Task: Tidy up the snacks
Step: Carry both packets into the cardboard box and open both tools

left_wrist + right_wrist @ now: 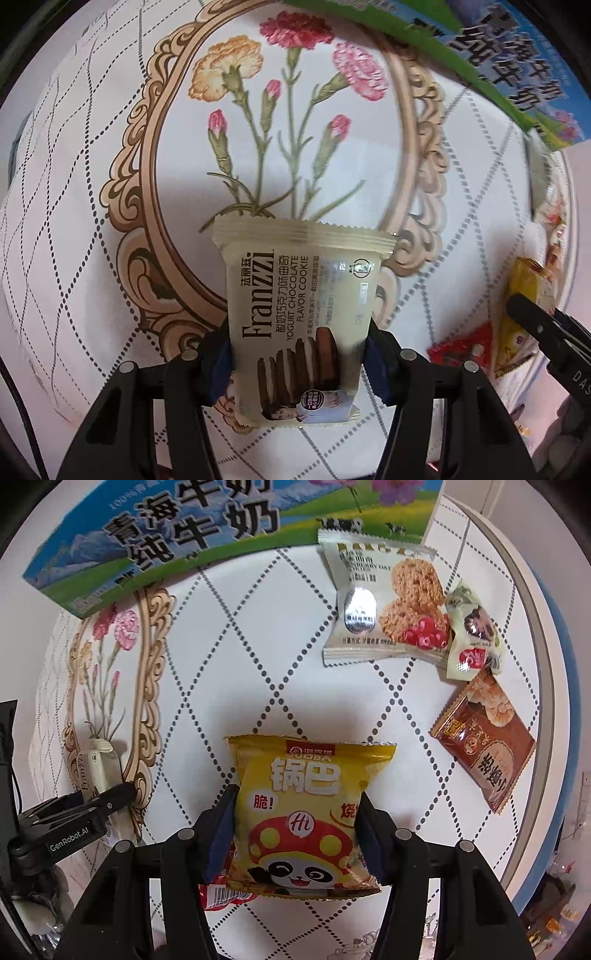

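Left gripper (299,354) clamps the cream Franzzi chocolate-cookie packet (301,314) mid-body, over the floral white tablecloth (110,184). Right gripper (295,834) pinches the yellow panda-print crisp packet (306,812) likewise; a red wrapper (218,895) beneath, possibly touching. Both partly closed on packets, carry step. Next: set each down near the blue-green milk carton box (166,535) or by the loose oat-cookie packet (384,602) and brown packet (484,746).
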Available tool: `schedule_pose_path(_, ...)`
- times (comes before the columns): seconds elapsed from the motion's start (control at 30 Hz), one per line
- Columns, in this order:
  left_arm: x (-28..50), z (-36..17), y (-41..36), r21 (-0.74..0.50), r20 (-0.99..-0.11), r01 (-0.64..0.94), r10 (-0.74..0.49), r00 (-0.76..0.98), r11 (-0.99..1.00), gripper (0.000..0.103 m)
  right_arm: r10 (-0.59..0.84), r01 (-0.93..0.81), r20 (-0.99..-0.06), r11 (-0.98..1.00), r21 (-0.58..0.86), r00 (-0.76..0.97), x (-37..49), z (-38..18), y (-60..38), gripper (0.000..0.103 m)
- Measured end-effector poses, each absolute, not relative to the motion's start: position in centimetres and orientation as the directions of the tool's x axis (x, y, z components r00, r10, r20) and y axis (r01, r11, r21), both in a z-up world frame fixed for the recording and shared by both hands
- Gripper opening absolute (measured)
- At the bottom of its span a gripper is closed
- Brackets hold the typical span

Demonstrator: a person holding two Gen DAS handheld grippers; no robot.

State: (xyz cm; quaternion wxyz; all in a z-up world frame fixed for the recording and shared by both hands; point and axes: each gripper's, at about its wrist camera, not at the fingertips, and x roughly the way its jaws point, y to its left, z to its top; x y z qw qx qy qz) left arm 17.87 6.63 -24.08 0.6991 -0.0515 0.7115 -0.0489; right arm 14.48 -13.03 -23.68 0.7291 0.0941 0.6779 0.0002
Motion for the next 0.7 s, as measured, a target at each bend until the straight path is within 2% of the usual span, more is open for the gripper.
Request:
schedule_pose_path(0.1,17.4,-22.2,6.4,-0.177,-0.984,0.008,-0.177,-0.003,0.984,0.057,0.165,0.131,-0.981,0.975,0.178,0.105,14.2,-22.3,-12.8,0.06)
schedule_pose_path(0.33,19.2,-13.8,3.4,-0.315,-0.942,0.08,-0.322,0.094,0.946,0.057,0.248,0.115,-0.939,0.953,0.281,0.239,15.9,-15.6,-13.0,0.059)
schedule_pose_path(0.5,24.7,-7.9,-0.2,-0.397,-0.896,0.162,-0.42,0.146,0.903,0.057,0.258,0.095,-0.895,0.946,0.311,0.363,19.8,-9.3,-15.4,0.059)
schedule_pose_path(0.7,34.5,-7.2,-3.8,-0.43,-0.886,0.174,-0.451,0.109,0.886,0.057,0.167,0.087,-0.884,0.97,0.226,0.436,27.0,-6.0,-18.6,0.059)
